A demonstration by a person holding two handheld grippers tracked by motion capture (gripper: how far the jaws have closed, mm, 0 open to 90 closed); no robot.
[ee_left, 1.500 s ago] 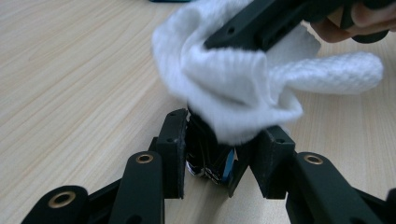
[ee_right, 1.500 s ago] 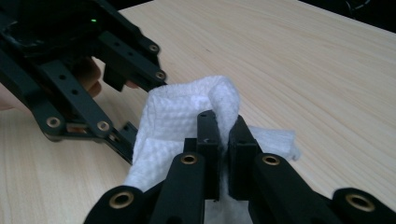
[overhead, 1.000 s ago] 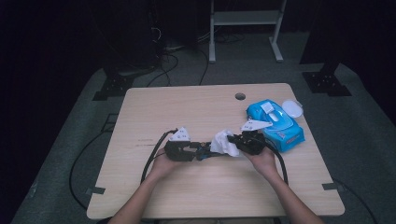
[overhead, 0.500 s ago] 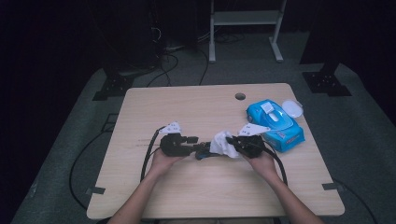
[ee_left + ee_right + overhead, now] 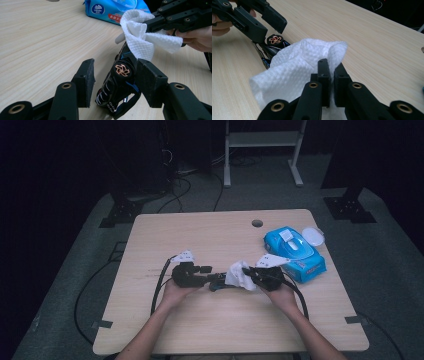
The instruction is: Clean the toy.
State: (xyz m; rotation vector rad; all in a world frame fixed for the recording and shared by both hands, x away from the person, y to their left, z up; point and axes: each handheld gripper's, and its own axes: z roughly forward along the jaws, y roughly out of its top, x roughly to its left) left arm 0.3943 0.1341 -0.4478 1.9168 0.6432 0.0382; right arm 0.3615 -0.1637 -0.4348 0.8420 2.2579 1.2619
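My right claw (image 5: 331,75) pinches the soft, light wipe (image 5: 294,75) over the small rigid toy car (image 5: 117,87) on the surface (image 5: 220,240), left claw (image 5: 115,82) just opening, released around it – regrip its hard sides

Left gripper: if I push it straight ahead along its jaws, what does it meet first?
The black toy car, lying between the left gripper's jaws, which have just been opening. Past it hangs the white wipe pinched by the right gripper; depth between them is unclear.
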